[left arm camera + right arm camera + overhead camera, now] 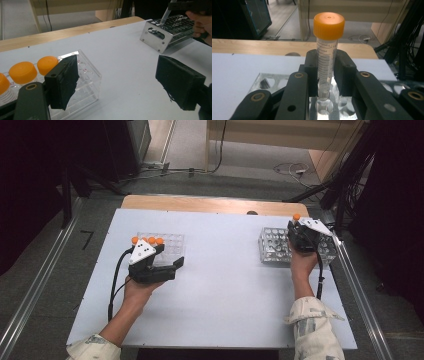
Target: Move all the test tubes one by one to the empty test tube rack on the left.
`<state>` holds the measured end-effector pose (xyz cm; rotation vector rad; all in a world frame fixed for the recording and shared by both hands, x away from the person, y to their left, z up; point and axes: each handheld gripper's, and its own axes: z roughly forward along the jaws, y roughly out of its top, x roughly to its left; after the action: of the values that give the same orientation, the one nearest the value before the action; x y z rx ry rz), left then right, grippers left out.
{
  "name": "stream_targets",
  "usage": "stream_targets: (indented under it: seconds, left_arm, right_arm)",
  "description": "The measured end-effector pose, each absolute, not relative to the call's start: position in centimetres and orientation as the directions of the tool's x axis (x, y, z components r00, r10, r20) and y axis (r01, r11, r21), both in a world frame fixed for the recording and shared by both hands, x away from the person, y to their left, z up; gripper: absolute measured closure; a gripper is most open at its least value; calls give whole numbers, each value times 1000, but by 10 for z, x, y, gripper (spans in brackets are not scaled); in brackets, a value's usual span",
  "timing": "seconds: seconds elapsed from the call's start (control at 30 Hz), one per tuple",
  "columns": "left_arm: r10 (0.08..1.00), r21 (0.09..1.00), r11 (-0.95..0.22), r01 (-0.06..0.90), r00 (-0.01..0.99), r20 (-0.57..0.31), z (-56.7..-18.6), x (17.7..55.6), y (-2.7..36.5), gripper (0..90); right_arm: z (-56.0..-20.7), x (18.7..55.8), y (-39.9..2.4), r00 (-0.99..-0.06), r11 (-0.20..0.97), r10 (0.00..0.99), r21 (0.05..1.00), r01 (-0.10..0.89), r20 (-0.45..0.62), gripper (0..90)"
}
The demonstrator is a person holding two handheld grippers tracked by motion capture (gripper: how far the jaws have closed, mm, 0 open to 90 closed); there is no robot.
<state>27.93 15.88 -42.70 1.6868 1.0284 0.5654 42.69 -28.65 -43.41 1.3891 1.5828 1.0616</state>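
The right gripper (327, 75) is pinching a tube (327, 60) between its pads, about midway down the clear, graduated barrel. The tube stands upright, its orange cap well above the jaws and its tapered tip just over a hole of the metal rack (265, 81) below. In the high view the right gripper (303, 236) sits over the metal rack (274, 246) at the right edge of the table (220, 285), with the orange cap showing at its top. In the left gripper view the same tube (163, 18) slants down toward the top of the rack (160, 38), held by the far hand.

The left gripper (116, 82) is spread wide with nothing between its pads; one pad sits just in front of a clear rack (87, 80) holding orange-capped tubes (22, 72). In the high view the left gripper (170, 265) rests at the near side of that clear rack (172, 242), well apart from the metal one
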Motion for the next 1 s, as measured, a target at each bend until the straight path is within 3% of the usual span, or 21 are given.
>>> stream_targets:
  seconds: [0.47, 1.0]
  left_arm:
    - [843, 928, -102, 359, 526, -111, -427, 279, 157, 196]
    - [826, 934, -107, 341, 554, -108, -423, 276, 143, 204]
  right_arm:
    - [-397, 405, -283, -170, 110, 984, 944, 312, -58, 718]
    - [-403, 344, -215, -508, 203, 861, 930, 305, -21, 719]
